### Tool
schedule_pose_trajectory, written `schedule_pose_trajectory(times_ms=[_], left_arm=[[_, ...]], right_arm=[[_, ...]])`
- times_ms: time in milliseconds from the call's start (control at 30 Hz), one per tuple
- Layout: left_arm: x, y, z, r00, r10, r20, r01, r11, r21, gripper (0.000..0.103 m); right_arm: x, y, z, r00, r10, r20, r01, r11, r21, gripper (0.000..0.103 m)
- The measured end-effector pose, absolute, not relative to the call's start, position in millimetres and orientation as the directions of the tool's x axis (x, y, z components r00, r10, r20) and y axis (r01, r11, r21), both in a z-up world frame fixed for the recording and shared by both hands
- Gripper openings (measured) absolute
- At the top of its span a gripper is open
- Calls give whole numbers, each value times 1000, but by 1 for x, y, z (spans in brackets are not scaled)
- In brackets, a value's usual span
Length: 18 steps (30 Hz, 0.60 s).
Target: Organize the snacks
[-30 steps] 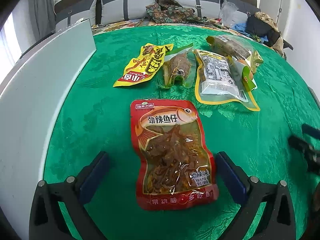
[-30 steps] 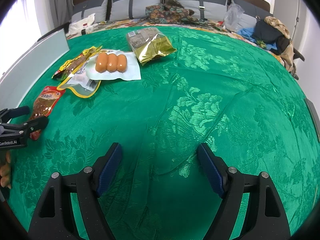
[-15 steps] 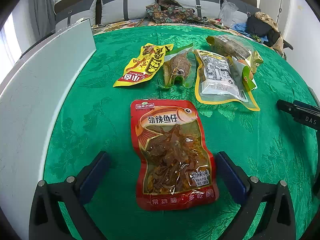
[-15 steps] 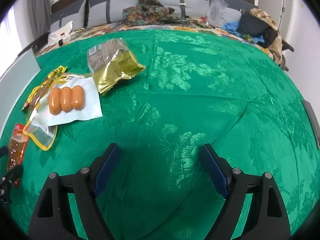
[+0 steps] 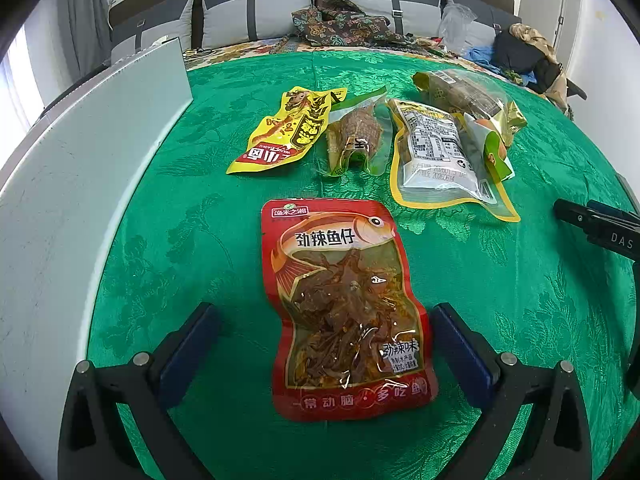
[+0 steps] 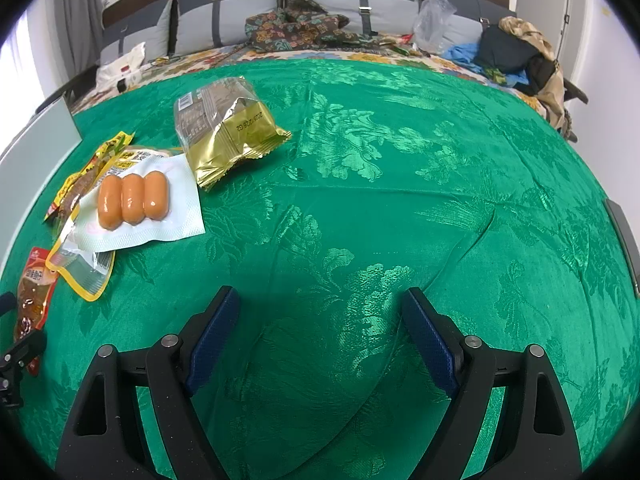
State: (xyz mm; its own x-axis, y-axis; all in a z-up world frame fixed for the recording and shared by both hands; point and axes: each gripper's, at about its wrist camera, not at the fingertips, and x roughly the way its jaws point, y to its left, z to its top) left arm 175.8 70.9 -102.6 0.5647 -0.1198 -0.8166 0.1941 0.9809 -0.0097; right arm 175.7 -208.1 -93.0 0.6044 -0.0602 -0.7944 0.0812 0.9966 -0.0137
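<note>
Here the left gripper [image 5: 326, 346] stands wide open astride the flat red plastic fish-snack pouch [image 5: 344, 304] lying on green brocade cloth [image 5: 168, 208]; the right gripper [image 6: 320, 336] gapes over bare cloth. Beyond lies the white-backed sausage pack [image 6: 134, 200]. Closing may merely pinch cloth, as the slick pouch lies flat.

My left gripper [image 5: 326, 332] points steeply down, its jaws spread wide with both blue pads clear of anything. My right gripper [image 6: 320, 328] tilts down the same way, its jaws fully apart and nothing between them.
</note>
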Motion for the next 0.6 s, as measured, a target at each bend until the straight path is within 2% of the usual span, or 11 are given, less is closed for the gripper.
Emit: schedule_pose_trajectory(times_ms=[600], left_arm=[[176, 71, -103, 565, -119, -817, 193, 981, -10, 103]], right_arm=[[176, -206, -93, 604, -61, -794, 81, 997, -14, 87]])
